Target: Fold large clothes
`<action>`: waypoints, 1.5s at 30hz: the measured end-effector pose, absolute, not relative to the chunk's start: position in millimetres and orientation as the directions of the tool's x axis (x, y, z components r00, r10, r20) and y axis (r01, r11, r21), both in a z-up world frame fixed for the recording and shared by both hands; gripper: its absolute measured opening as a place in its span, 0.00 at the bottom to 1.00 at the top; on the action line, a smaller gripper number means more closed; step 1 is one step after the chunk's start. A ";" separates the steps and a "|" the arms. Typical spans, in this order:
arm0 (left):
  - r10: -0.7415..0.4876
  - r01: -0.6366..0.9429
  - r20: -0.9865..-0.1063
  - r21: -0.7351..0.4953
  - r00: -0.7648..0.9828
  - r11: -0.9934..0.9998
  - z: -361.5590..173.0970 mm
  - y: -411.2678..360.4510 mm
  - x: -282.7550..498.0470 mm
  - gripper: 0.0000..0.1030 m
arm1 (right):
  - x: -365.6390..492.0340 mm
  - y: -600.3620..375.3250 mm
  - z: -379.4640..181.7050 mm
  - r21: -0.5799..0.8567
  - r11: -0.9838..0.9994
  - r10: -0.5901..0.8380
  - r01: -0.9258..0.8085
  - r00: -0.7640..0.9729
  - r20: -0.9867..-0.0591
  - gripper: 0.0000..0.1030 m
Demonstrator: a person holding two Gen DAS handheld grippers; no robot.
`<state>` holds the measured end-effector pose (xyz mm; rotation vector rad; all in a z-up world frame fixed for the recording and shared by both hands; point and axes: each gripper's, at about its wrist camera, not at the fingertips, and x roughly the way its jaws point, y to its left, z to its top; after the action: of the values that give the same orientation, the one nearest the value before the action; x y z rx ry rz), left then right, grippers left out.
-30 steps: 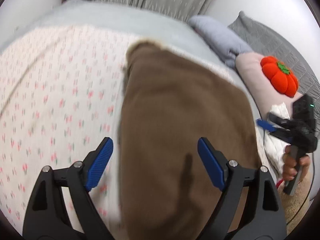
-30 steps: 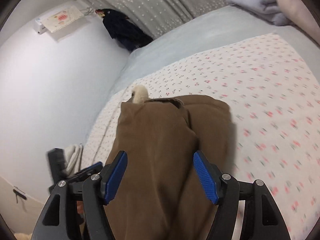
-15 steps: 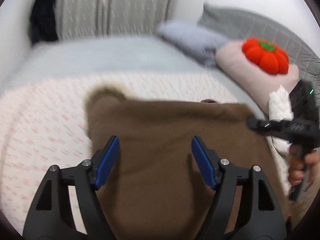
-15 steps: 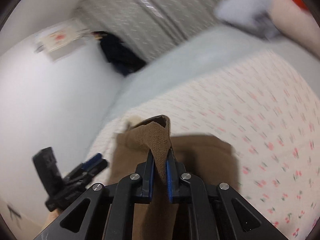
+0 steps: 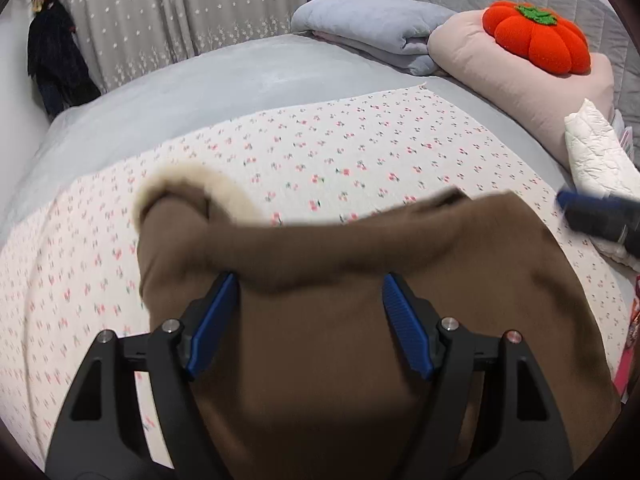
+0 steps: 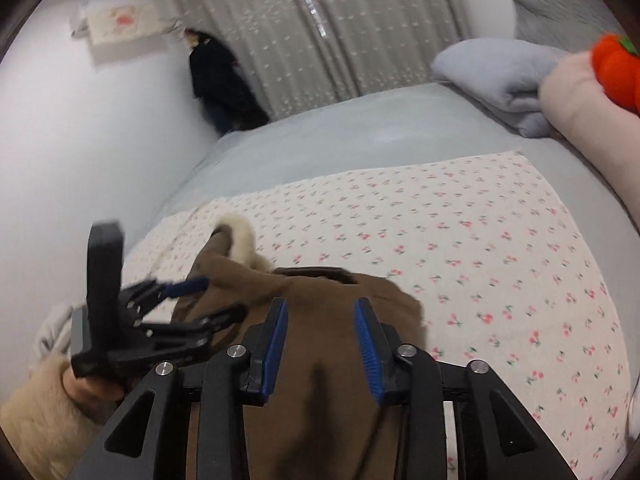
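A brown garment [image 5: 360, 360] with a cream fleece lining [image 5: 224, 184] lies bunched on the flowered sheet [image 5: 360, 152]. My left gripper [image 5: 308, 308] hovers over it, open wide, and a rolled fold of the cloth runs across its fingertips without being pinched. In the right wrist view my right gripper [image 6: 320, 340] is over the same garment [image 6: 320, 420]. Its jaws are opening and nothing is between them. The left gripper [image 6: 218, 296] shows there at the left, held by a hand [image 6: 92, 390]. One right finger [image 5: 600, 218] reaches in at the left view's right edge.
A folded grey blanket [image 5: 372, 28], a pink pillow [image 5: 500, 64] and an orange pumpkin cushion [image 5: 536, 38] sit at the head of the bed. A white quilted cloth [image 5: 596, 156] lies at the right. A dark coat [image 6: 220, 80] hangs by the curtain [image 6: 340, 28].
Half a second ago my right gripper was shut on a raised fold of the brown garment; it has let go and the fold has dropped. My left gripper rolled and swung over the garment.
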<state>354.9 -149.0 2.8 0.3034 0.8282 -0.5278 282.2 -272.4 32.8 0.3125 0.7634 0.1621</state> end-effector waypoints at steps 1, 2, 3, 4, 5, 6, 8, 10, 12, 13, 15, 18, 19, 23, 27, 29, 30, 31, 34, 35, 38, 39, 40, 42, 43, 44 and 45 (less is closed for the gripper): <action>-0.320 0.556 -0.763 0.061 0.562 0.829 4.0 -151.2 360.8 0.73 | 292.5 -266.3 21.7 0.309 0.951 0.232 -0.016 0.697 -0.678 0.27; -0.315 0.554 -0.761 0.070 0.567 0.829 3.7 -153.1 365.4 0.73 | 302.0 -266.5 6.8 0.281 0.960 0.202 0.007 0.677 -0.708 0.24; -0.305 0.550 -0.758 0.083 0.576 0.831 2.5 -153.8 371.3 0.73 | 306.1 -268.6 -8.7 0.273 0.962 0.190 0.027 0.655 -0.731 0.14; -0.289 0.546 -0.762 0.100 0.580 0.832 -2.3 -153.5 381.3 0.73 | 312.7 -272.6 -24.4 0.280 0.959 0.191 0.043 0.634 -0.749 0.03; -0.267 0.535 -0.766 0.117 0.585 0.837 -6.9 -153.4 388.0 0.73 | 321.1 -279.4 -42.0 0.324 0.944 0.222 0.054 0.622 -0.751 0.00; -0.205 0.498 -0.769 0.165 0.606 0.851 -14.6 -152.6 399.4 0.73 | 322.4 -284.9 -48.3 0.365 0.929 0.254 0.055 0.623 -0.740 0.00; -0.161 0.462 -0.796 0.162 0.583 0.872 -21.9 -146.1 417.3 0.73 | 320.2 -291.7 -48.2 0.407 0.912 0.288 0.053 0.625 -0.726 0.00; -0.191 0.460 -0.785 0.132 0.589 0.878 -10.2 -140.1 414.6 0.73 | 313.2 -295.0 -36.6 0.412 0.910 0.301 0.035 0.626 -0.719 0.00; -0.217 0.461 -0.764 0.118 0.608 0.879 5.8 -130.8 401.4 0.73 | 296.6 -300.4 -15.5 0.423 0.906 0.327 -0.001 0.636 -0.699 0.04; -0.233 0.460 -0.755 0.102 0.614 0.882 14.1 -122.9 392.7 0.73 | 290.3 -299.8 -5.1 0.416 0.909 0.323 -0.005 0.639 -0.698 0.08; -0.271 0.458 -0.744 0.053 0.611 0.887 27.8 -105.4 375.3 0.73 | 270.1 -301.0 13.8 0.373 0.928 0.285 -0.006 0.655 -0.700 0.16; -0.346 0.460 -0.725 -0.045 0.595 0.887 42.1 -73.6 340.3 0.72 | 236.1 -291.9 38.1 0.339 0.939 0.284 -0.052 0.674 -0.682 0.20; -0.371 0.466 -0.716 -0.072 0.592 0.882 44.8 -64.2 324.6 0.73 | 227.7 -286.1 41.8 0.325 0.943 0.286 -0.071 0.675 -0.680 0.22; -0.441 0.502 -0.690 -0.128 0.574 0.855 43.7 -43.8 264.0 0.73 | 196.7 -254.1 42.0 0.285 0.947 0.310 -0.149 0.662 -0.683 0.24; -0.495 0.538 -0.684 -0.176 0.535 0.824 30.3 -34.7 216.7 0.73 | 176.6 -227.7 28.5 0.244 0.950 0.311 -0.193 0.628 -0.713 0.24; -0.492 0.554 -0.696 -0.160 0.524 0.817 17.6 -34.3 200.7 0.73 | 172.4 -223.7 14.1 0.220 0.957 0.291 -0.191 0.604 -0.742 0.24; -0.476 0.563 -0.716 -0.140 0.511 0.815 8.5 -35.3 197.8 0.73 | 172.6 -225.6 2.9 0.217 0.959 0.284 -0.183 0.579 -0.764 0.24; -0.435 0.561 -0.753 -0.107 0.493 0.821 -4.6 -36.9 197.6 0.74 | 172.8 -228.7 -5.7 0.225 0.958 0.287 -0.178 0.555 -0.781 0.24; -0.415 0.525 -0.764 -0.118 0.494 0.843 -14.2 -25.4 196.0 0.78 | 168.6 -244.5 -16.8 0.257 0.958 0.284 -0.125 0.526 -0.802 0.23; -0.421 0.512 -0.766 -0.142 0.486 0.847 -10.5 -22.4 195.4 0.78 | 163.0 -247.5 -11.7 0.244 0.964 0.262 -0.106 0.538 -0.801 0.24; -0.454 0.520 -0.739 -0.165 0.498 0.838 6.2 -18.8 178.3 0.78 | 143.0 -247.5 7.5 0.256 0.961 0.268 -0.104 0.573 -0.775 0.26; -0.468 0.532 -0.724 -0.165 0.506 0.831 10.7 -19.7 168.6 0.78 | 136.6 -246.0 12.6 0.273 0.955 0.288 -0.116 0.582 -0.761 0.26; -0.481 0.541 -0.717 -0.171 0.505 0.823 12.6 -20.9 161.6 0.78 | 130.6 -243.5 17.0 0.285 0.950 0.305 -0.128 0.589 -0.749 0.26; -0.515 0.563 -0.706 -0.197 0.487 0.803 12.3 -24.7 148.2 0.78 | 119.4 -235.3 19.7 0.298 0.943 0.327 -0.150 0.595 -0.734 0.27; -0.511 0.571 -0.722 -0.196 0.466 0.797 5.6 -30.4 142.7 0.78 | 116.2 -231.5 16.8 0.297 0.943 0.328 -0.152 0.592 -0.737 0.27; -0.492 0.569 -0.741 -0.182 0.457 0.802 -1.9 -33.9 138.1 0.78 | 114.1 -228.6 10.9 0.292 0.945 0.322 -0.149 0.585 -0.744 0.28; -0.466 0.564 -0.750 -0.151 0.470 0.812 -9.8 -36.5 134.4 0.78 | 112.7 -228.1 -0.3 0.292 0.946 0.317 -0.138 0.567 -0.760 0.28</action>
<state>134.4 -36.5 -9.8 0.1237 0.8777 -0.6329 112.7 -228.1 -0.3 0.2082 0.9319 0.2699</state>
